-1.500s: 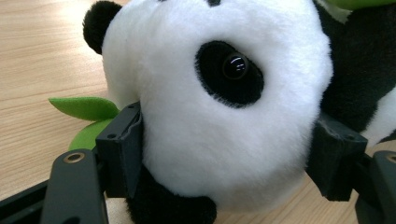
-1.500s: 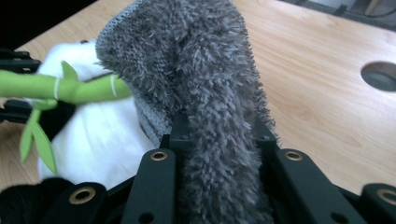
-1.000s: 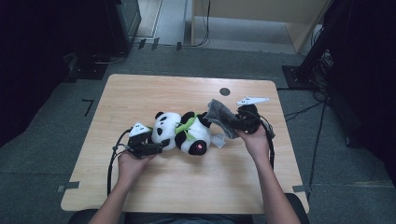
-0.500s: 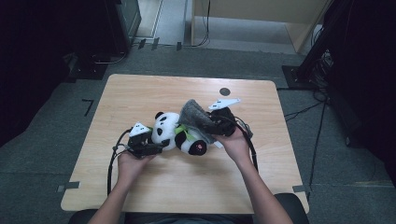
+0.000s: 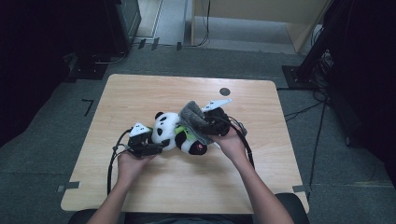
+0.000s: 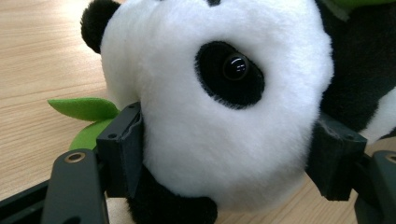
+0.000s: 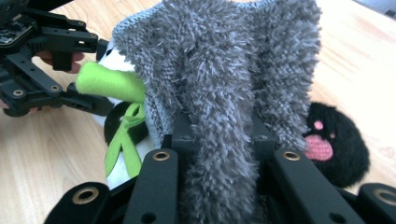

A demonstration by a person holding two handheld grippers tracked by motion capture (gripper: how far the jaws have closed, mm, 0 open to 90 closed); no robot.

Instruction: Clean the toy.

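A: How is the panda (image 5: 173,133) held?

B: Its white head is clamped between the jaws of the left gripper (image 6: 224,158), and it lies on the table (image 5: 140,93) near the middle.

A: And the right gripper (image 7: 219,140)?

B: A grey cloth (image 7: 224,70) is pinched in its narrow jaws and draped over the panda's back.

Light falls from above onto the pale surface (image 5: 140,93), evenly, with soft shadows and no glare. The floor at far left and right sinks into darkness. The high view is slightly soft; both gripper views are sharp up close, blurring at their near edges.
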